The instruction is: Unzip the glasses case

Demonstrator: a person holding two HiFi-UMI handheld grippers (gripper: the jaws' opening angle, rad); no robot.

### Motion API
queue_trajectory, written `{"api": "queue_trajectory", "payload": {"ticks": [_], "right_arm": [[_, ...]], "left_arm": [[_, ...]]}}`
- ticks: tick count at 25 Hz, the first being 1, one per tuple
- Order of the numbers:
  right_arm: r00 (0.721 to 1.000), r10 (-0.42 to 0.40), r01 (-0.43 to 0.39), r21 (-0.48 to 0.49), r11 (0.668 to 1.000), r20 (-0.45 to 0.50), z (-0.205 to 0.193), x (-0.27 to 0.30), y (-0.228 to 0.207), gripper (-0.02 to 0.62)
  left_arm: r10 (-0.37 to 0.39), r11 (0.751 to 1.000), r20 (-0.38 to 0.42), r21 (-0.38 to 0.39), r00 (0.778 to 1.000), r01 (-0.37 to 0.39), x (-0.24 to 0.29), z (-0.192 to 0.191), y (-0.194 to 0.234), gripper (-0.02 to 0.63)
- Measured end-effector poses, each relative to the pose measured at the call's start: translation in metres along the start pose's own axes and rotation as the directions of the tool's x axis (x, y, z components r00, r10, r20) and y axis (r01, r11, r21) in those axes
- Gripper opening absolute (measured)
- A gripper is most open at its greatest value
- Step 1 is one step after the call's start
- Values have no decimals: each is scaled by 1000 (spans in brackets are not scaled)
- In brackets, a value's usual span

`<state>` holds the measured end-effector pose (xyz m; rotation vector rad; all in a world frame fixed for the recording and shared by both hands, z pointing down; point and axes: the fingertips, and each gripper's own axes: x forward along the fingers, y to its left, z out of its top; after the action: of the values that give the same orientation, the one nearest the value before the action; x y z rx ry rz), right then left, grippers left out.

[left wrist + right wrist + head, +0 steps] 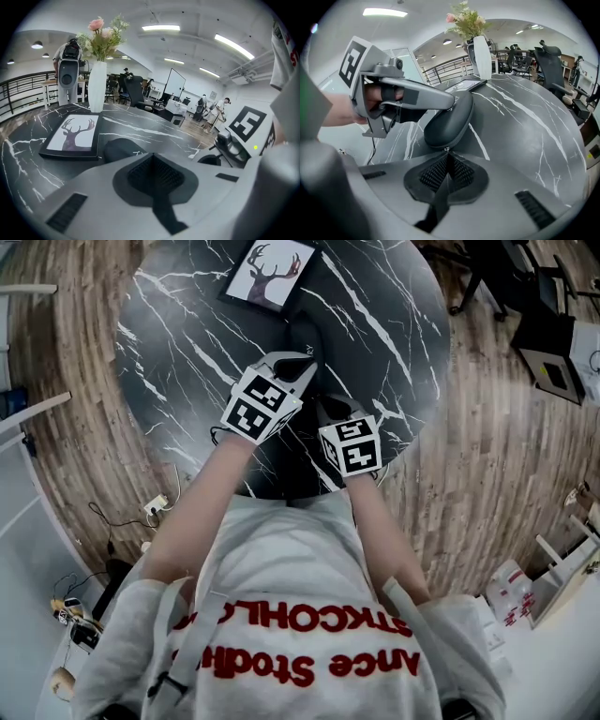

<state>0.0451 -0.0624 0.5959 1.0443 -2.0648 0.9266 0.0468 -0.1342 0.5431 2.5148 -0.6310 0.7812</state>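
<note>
A dark grey zipped glasses case (450,119) lies on the black marble table (525,117), just past my right gripper (446,154). That gripper's jaws are closed together at the case's near end, on the small metal zipper pull (446,149). My left gripper (451,101) comes in from the left, shut with nothing between its jaws, its tip resting on top of the case. From its own camera the left gripper (152,157) has the case (123,149) right beyond its tip. In the head view the left gripper (302,360) and right gripper (328,407) meet over the case (302,337).
A framed deer picture (72,133) lies flat on the table beyond the case, also seen in the head view (267,273). A white vase with flowers (97,84) stands behind it. The round table edge (412,442) is close to the person. Office chairs (551,65) stand beyond.
</note>
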Motion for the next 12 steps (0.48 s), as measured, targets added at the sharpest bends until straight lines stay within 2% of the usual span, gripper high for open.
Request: {"api": "queue_trajectory", "payload": {"ticks": [3, 8, 10, 12], "right_arm": [[1000, -23, 22, -56, 998, -10, 7, -1, -14, 15], [997, -57, 41, -258, 965, -55, 30, 8, -36, 15], [996, -54, 27, -332, 943, -71, 36, 11, -40, 15], [997, -16, -11, -358, 934, -73, 38, 8, -35, 15]], "left_arm": [[1, 1000, -5, 5, 1000, -1, 1, 0, -1, 6], [6, 1000, -15, 0, 1000, -6, 0, 0, 0, 6], [4, 1000, -18, -16, 1000, -5, -1, 0, 0, 6], [9, 999, -16, -34, 1000, -10, -5, 0, 2, 6]]}}
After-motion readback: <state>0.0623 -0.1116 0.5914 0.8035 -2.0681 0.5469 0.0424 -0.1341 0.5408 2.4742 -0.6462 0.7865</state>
